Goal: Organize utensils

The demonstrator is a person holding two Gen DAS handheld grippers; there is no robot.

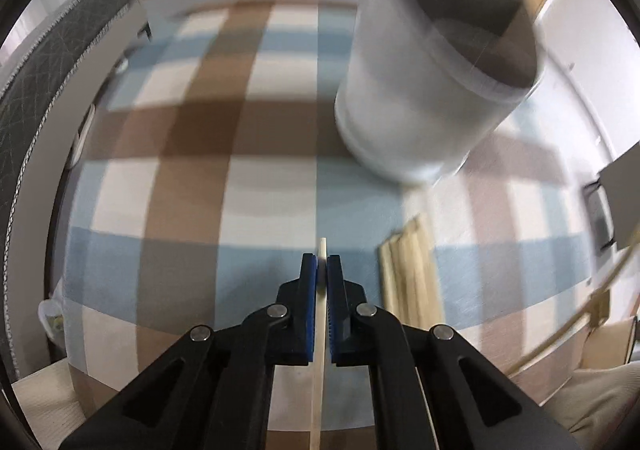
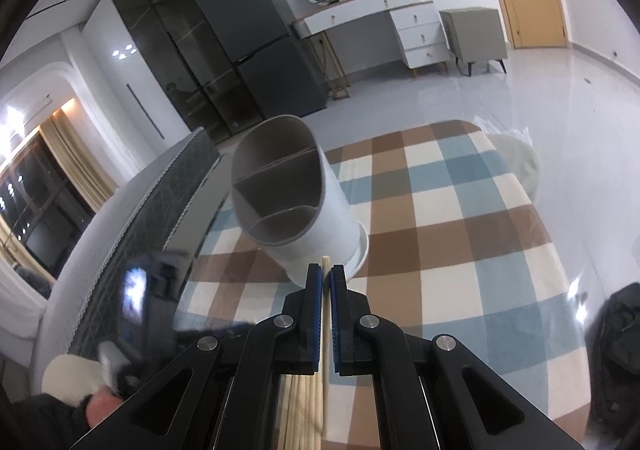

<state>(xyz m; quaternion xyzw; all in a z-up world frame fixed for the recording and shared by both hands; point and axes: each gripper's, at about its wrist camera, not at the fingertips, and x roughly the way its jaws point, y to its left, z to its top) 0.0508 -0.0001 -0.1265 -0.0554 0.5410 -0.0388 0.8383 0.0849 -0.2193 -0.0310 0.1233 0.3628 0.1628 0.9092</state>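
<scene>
left gripper pinching one chopstick near its tip | right gripper clamped on another chopstick | holder just beyond, far-left | spare sticks lying right | light, stiff, slick wood; likely pivots, better gripped mid-shaft

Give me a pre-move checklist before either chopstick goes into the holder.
1. Left tongs shut on a chopstick: ok.
2. Right tongs shut on a chopstick: ok.
3. White utensil holder upright on the checked tablecloth: ok.
4. Holder compartments free of utensils: ok in the right wrist view.
5. Left chopstick lined up with the holder's mouth: not ok; the holder sits off to the upper right in the left wrist view.
6. Spare chopsticks lying clear of the path: cannot tell.
</scene>
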